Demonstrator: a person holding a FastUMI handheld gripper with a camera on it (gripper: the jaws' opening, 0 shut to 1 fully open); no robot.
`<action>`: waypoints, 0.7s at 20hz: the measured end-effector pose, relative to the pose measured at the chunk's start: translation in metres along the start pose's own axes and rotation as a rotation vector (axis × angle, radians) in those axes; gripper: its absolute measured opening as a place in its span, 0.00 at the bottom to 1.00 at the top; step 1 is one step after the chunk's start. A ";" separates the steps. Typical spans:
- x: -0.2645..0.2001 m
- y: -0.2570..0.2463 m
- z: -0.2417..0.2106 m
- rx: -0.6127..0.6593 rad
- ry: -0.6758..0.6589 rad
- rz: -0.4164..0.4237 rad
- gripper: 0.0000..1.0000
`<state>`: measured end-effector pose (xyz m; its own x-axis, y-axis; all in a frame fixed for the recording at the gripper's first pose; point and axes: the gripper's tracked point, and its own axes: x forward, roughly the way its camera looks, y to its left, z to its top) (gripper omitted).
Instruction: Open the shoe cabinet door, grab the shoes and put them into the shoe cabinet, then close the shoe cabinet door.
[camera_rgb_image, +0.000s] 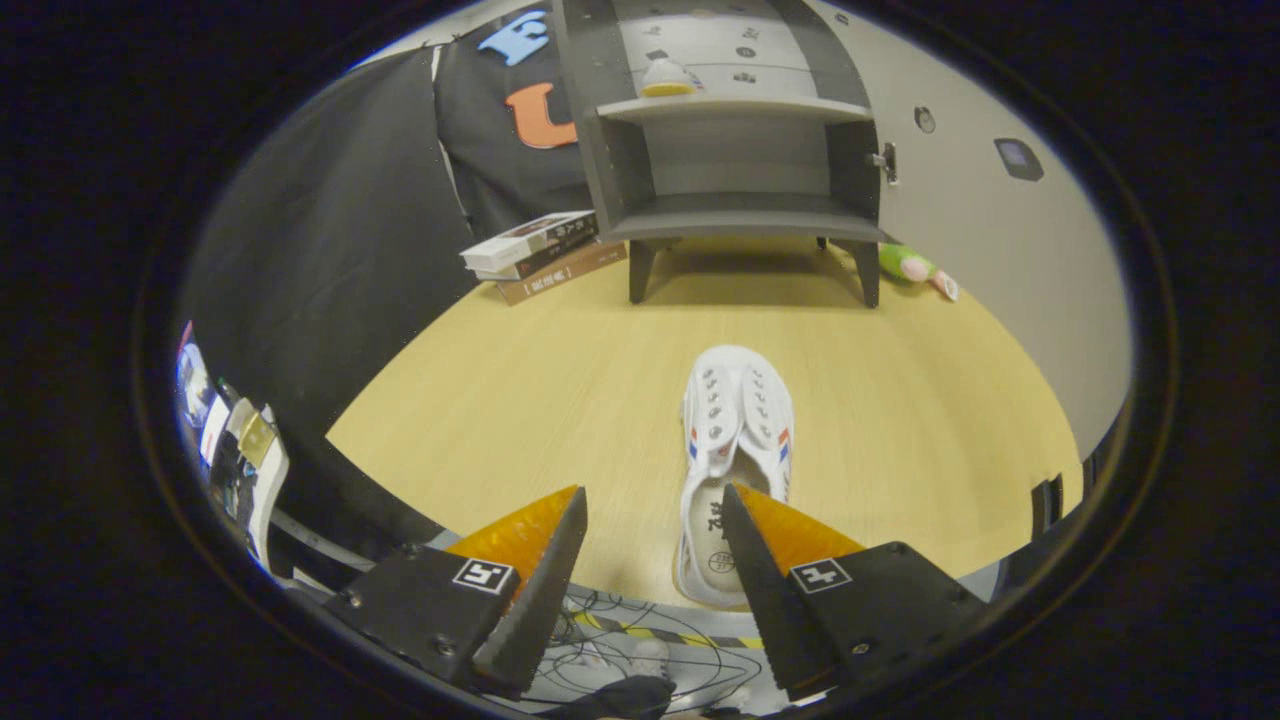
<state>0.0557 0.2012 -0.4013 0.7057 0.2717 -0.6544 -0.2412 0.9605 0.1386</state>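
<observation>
Your jaws (655, 520) stand wide open and hold nothing. The white canvas lace-up shoe (735, 440) lies on the pale wooden tabletop (520, 400), toe pointing away from you, its heel end beside the inner edge of your right finger and partly behind it. Beyond the shoe, the dark grey shoe cabinet (740, 160) stands on short legs with its door open and its lower shelf bare; a small yellow and white object (667, 80) sits on the upper shelf. A stack of books (540, 255) lies just left of the cabinet, and a green and pink soft toy (915, 268) lies by its right leg.
</observation>
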 end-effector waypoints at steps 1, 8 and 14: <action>0.006 0.001 -0.002 0.001 0.015 -0.011 0.86; 0.041 -0.007 -0.005 -0.031 0.068 -0.097 0.86; 0.051 -0.009 0.005 -0.070 0.002 -0.114 0.86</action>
<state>0.0968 0.2065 -0.4322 0.7300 0.1609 -0.6642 -0.2058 0.9785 0.0109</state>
